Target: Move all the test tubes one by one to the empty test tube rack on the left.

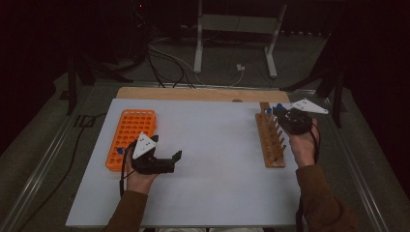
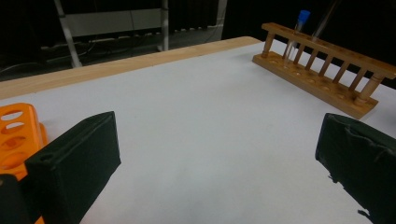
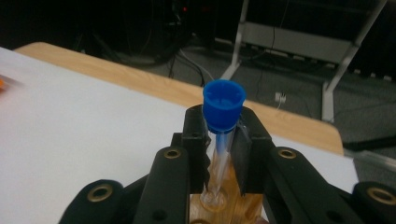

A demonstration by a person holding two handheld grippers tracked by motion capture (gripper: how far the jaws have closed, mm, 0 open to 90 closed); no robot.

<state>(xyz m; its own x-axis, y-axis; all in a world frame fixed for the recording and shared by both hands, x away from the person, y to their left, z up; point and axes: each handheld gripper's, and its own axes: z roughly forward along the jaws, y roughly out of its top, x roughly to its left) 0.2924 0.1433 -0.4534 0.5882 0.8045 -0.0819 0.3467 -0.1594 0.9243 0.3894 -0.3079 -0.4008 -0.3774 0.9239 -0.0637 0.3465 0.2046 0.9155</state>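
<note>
You are gripping a clear tube (image 3: pixel 218 154) with a blue cap (image 3: pixel 224 105) in your right claw (image 3: pixel 223 151). In the right gripper view the two black jaws are pressing on the tube from either side, just under the cap, and the tube is standing close to upright between them. Its lower end is sitting in or just above a round hole at the far end of the wooden rack (image 3: pixel 219 205); you cannot tell from that view whether the tip is touching the wood.

In the high view your right claw (image 1: pixel 279 112) is hovering over the far end of the wooden rack (image 1: pixel 270 140), which is lying along the right side of the white tabletop (image 1: pixel 212 145). The left gripper view is showing the same blue-capped tube (image 2: pixel 299 32) rising above the rack's top rail (image 2: pixel 327 51).

Your left claw (image 1: pixel 175 157) is standing wide open, with nothing between its jaws. It is resting low over the tabletop, just beside the near right corner of the orange rack (image 1: pixel 130 137), and pointing across the white surface towards the wooden rack. In the left gripper view the orange rack (image 2: pixel 16 135) is sitting just behind the left jaw.
</note>
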